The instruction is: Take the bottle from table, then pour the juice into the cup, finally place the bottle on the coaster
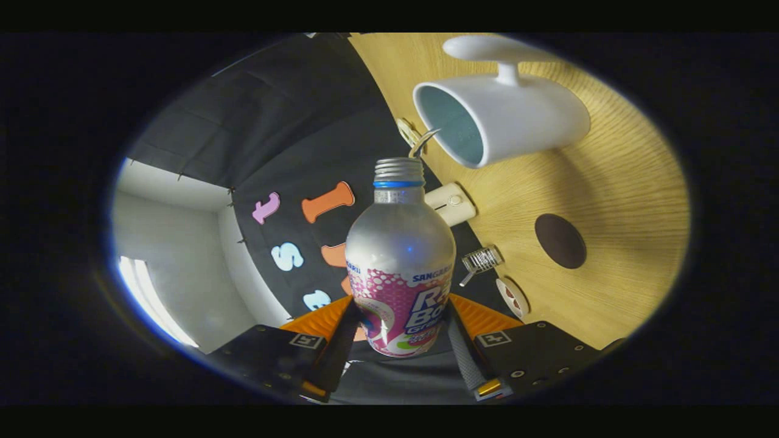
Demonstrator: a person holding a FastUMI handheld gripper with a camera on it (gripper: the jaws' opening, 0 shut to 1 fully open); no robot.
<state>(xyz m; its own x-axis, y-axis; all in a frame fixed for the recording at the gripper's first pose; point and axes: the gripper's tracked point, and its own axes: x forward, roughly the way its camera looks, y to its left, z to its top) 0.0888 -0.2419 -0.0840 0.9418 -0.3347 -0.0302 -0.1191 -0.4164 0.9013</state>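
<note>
Gripper view: I'm tilted hard over, so the wooden table (pixel 621 201) stands like a wall beside me.
Tongs: my gripper (pixel 398 331) is pinching the bottle, one finger pressed on each side of its lower body.
Bottle: the silver metal bottle with the pink and white label (pixel 400 267) sits between my fingers, off the table, threaded neck open with no cap on it, a blue ring just below the threads.
Cup: the white ceramic mug with the pale blue inside (pixel 505 118) lies just beyond the bottle mouth, its opening turned toward me.
Coaster: the dark brown round coaster (pixel 560 241) is bare, well apart from the mug.
Done: I'd say the pick-up is finished.
Now: I judge I'm lining up to pour; I can't make out any juice flowing.
Left: the pour itself, then setting the bottle on the coaster.
</note>
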